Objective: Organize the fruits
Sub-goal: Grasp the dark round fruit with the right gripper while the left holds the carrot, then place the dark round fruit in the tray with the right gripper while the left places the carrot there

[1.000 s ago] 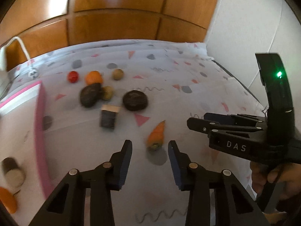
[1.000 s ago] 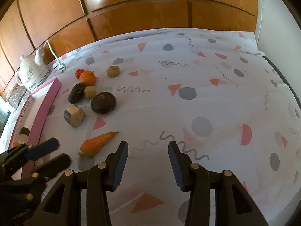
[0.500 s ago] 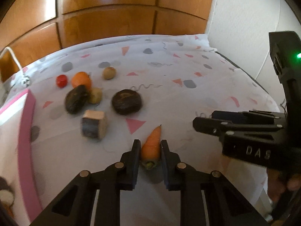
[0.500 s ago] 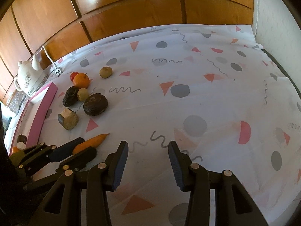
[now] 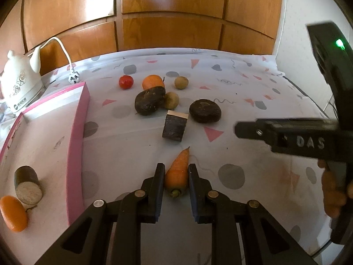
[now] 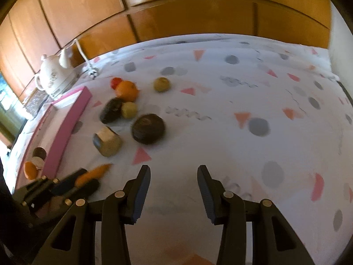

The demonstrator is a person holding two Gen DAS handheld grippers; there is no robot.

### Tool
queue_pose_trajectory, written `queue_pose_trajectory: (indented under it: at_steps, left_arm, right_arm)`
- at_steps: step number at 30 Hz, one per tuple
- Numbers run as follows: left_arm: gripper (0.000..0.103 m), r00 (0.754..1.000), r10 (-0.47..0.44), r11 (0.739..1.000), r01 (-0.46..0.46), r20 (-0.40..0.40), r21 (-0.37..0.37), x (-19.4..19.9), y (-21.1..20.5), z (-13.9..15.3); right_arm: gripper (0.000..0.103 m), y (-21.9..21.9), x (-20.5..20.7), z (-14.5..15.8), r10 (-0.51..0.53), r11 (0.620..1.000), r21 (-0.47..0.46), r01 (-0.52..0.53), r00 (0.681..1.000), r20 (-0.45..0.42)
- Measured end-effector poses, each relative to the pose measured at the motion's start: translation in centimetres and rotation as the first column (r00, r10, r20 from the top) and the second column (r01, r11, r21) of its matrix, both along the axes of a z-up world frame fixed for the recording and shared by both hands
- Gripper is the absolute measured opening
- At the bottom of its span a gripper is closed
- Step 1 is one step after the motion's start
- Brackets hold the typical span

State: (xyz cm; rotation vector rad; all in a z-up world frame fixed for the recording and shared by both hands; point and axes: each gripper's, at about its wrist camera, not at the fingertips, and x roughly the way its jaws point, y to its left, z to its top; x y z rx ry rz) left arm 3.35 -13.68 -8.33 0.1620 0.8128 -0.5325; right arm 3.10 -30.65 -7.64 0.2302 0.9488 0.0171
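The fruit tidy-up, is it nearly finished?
Not nearly. Two pieces already lie in the pink-rimmed tray: a dark cut cylinder and an orange piece. The left gripper is shut on the orange carrot; the right gripper is open and holds nothing. Seven pieces wait on the patterned cloth.

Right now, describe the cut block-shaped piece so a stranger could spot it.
Start at the pink tray on the left of the patterned tablecloth. Right of it, just beyond the carrot, lies the block-shaped piece. Unlike its round neighbours, it has flat cut faces: dark skin, pale end.
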Motion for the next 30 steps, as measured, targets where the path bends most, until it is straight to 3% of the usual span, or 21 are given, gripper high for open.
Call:
queue_pose_trajectory:
  at_steps: [4,7,11,15,18,22,30]
  left_arm:
    - [0.021,1.000,0.006,1.000,-0.006,-0.013,-0.023,0.2,0.3,-0.1]
    - [0.021,1.000,0.007,1.000,-0.008,-0.015,-0.030,0.2,0.1,-0.1]
    - [0.021,1.000,0.007,0.999,-0.008,-0.020,-0.042,0.2,0.3,-0.2]
    - [0.022,1.000,0.006,0.999,-0.007,-0.023,-0.049,0.3,0.4,-0.2]
    - [0.021,1.000,0.005,0.999,-0.006,-0.021,-0.050,0.2,0.5,-0.2]
    - [0.021,1.000,0.005,0.999,-0.006,-0.019,-0.050,0.2,0.5,-0.3]
    - [0.021,1.000,0.003,0.999,-0.004,-0.030,-0.044,0.4,0.5,0.0]
  right_arm:
    - [0.046,1.0,2.0,0.1,0.051,0.999,-0.006,-0.051,0.999,0.008]
    - [0.062,1.6,3.6,-0.1,0.073,0.997,-0.034,-0.073,0.997,0.001]
    - [0.064,2.5,5.4,-0.6,0.110,0.992,-0.065,-0.111,0.994,-0.017]
    - [0.064,3.1,6.6,-1.2,0.139,0.985,-0.098,-0.141,0.990,-0.032]
    - [0.045,3.6,6.7,-1.2,0.145,0.978,-0.148,-0.147,0.989,-0.023]
    - [0.044,3.5,5.7,-1.3,0.122,0.972,-0.200,-0.120,0.993,-0.001]
    - [0.045,1.7,3.8,-1.5,0.087,0.984,-0.156,-0.081,0.996,0.031]
